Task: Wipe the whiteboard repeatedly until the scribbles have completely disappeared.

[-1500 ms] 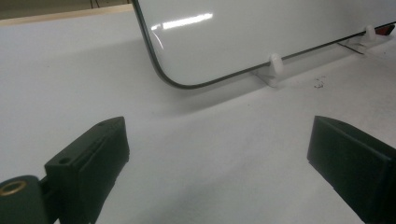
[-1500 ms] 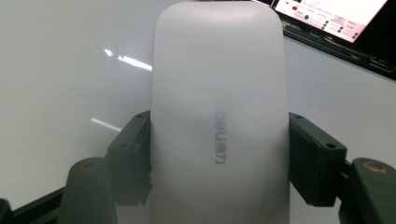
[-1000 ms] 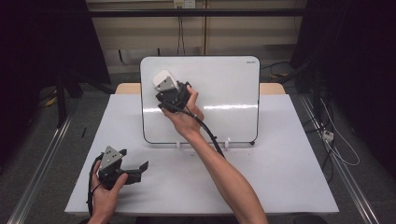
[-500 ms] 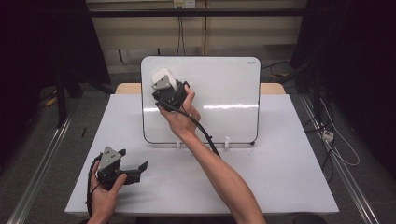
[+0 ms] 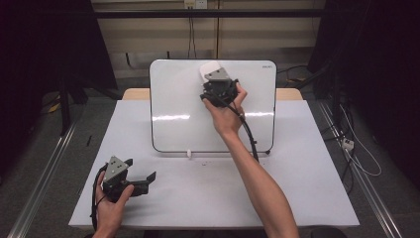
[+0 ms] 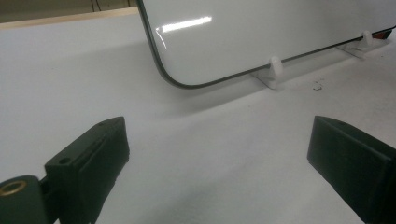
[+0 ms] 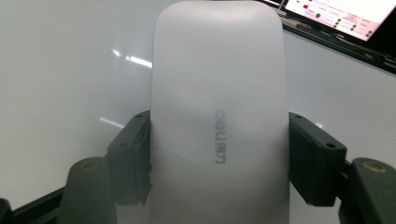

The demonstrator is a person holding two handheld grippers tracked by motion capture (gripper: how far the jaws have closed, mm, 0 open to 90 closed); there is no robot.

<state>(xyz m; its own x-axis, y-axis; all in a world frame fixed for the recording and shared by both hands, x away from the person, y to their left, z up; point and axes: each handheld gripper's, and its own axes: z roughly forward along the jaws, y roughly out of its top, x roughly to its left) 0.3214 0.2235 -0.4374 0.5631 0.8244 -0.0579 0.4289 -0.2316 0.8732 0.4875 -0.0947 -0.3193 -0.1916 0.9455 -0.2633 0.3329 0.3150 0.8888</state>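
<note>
At the upper edge of the whiteboard (image 5: 173, 114), which stands propped near the far edge of the tabletop (image 5: 307, 188), the right gripper (image 5: 214, 79) presses a white eraser (image 5: 209, 70) flat against the board face. Its jaws are clamped on the eraser's two long sides, as the right gripper view shows, with the eraser (image 7: 219, 112) filling the gap between them. Compared with the earlier frames, eraser and hand have slid from the board's upper left corner toward the middle of its top edge, staying on the surface; this reads as one wiping stroke under way, with the board's right portion probably still to be covered. The board looks clean, so progress cannot be judged from marks. Near the tabletop's front left corner, the left gripper (image 5: 141, 181) rests unmoved, jaws wide apart and empty.
</note>
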